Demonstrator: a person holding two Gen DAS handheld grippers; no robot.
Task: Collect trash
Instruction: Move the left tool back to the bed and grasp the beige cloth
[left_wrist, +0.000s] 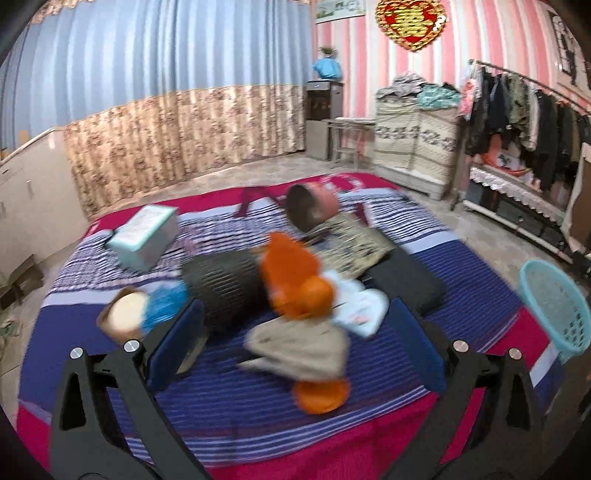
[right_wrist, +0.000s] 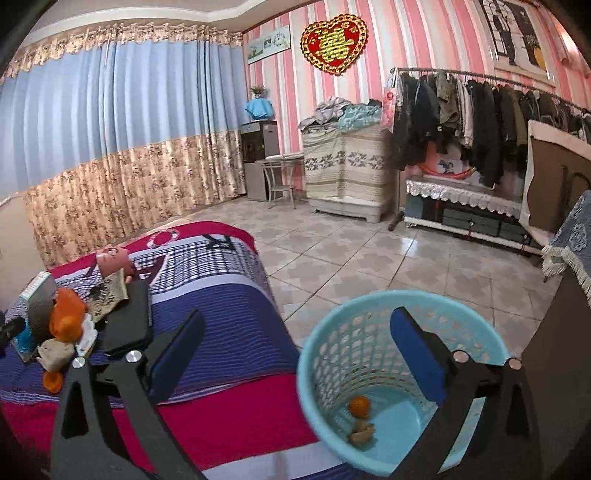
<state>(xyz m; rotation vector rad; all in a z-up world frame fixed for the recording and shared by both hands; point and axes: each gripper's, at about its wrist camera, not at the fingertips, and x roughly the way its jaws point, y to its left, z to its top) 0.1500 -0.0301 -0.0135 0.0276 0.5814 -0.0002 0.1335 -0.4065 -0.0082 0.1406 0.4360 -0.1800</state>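
Black gripper arms with blue pads fill the bottom of both views; the left gripper (left_wrist: 295, 328) has its pads spread wide apart and holds nothing, hanging above a heap of clutter on a bed covered by a blue, white and red striped blanket (left_wrist: 229, 413); this view is blurred.

Between the left pads lies a crumpled beige wrapper (left_wrist: 299, 350), with an orange peel piece (left_wrist: 321, 395) just in front of it on the blanket; behind the wrapper sits a larger crumpled orange item (left_wrist: 291, 277), touching a white and pale-blue packet (left_wrist: 358, 306); a black mesh cylinder (left_wrist: 225, 284) lies on its side to the left, with a blue crinkled wrapper (left_wrist: 166, 301) and a round tan-rimmed object (left_wrist: 123, 317) beside it; farther back are a pale teal box (left_wrist: 144, 236), a tipped pink cup (left_wrist: 312, 206), a patterned sheet (left_wrist: 351, 240) and a flat black case (left_wrist: 406, 284).

The right gripper (right_wrist: 295, 339) is also spread open and empty, poised above a light-blue plastic mesh basket (right_wrist: 321, 354) that stands on the tiled floor (right_wrist: 351, 258) just beside the bed; at the basket's bottom lie an orange peel (right_wrist: 359, 405) and a brownish scrap (right_wrist: 361, 435), touching each other.

Behind are blue and floral curtains (right_wrist: 110, 155), pink striped walls and a rack of dark clothes (right_wrist: 480, 122).
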